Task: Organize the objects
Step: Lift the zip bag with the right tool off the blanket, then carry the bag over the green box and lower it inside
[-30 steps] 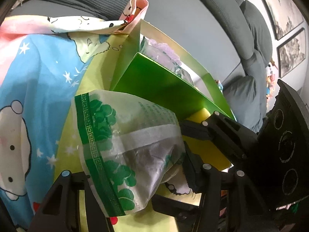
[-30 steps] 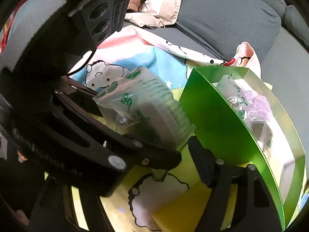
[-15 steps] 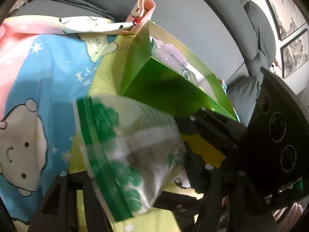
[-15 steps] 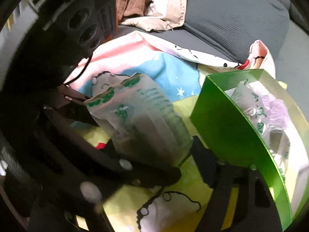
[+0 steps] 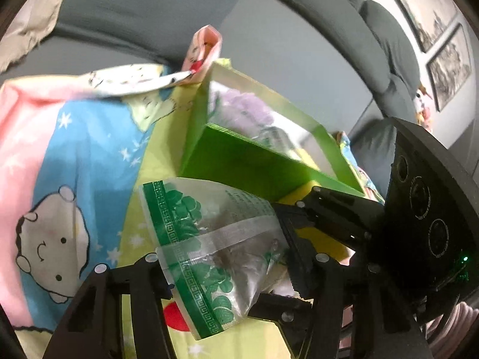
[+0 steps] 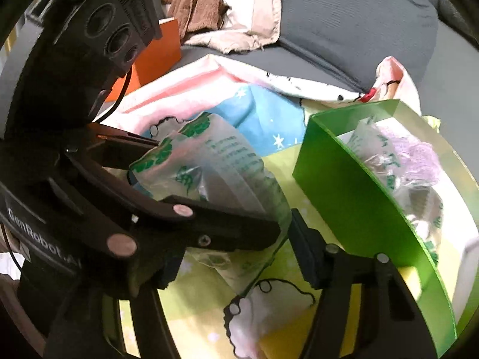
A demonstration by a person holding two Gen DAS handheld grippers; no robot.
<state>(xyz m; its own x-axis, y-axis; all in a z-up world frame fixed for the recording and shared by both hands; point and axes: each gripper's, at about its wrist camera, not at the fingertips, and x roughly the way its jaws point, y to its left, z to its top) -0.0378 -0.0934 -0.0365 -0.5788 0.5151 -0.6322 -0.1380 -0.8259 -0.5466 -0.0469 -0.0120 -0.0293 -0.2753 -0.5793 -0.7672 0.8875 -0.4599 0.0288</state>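
A clear plastic bag with green print (image 5: pixel 209 239) is held above the cartoon blanket (image 5: pixel 60 155). My left gripper (image 5: pixel 227 269) is shut on its lower part. The bag also shows in the right wrist view (image 6: pixel 215 173), where my right gripper (image 6: pixel 239 257) stands around its bottom edge with the jaws apart. The left gripper's body crosses in front there. A green box (image 5: pixel 254 164) lies just beyond, holding another printed bag and a purple item (image 6: pixel 416 155).
A grey sofa cushion (image 6: pixel 359 24) is behind the blanket. A brown and beige garment (image 6: pixel 227 6) and an orange box (image 6: pixel 155 56) lie at the back. Framed pictures (image 5: pixel 446 59) hang on the wall.
Both grippers and the bag have pulled back and up a little from the green box. The left gripper keeps its hold on the bag.
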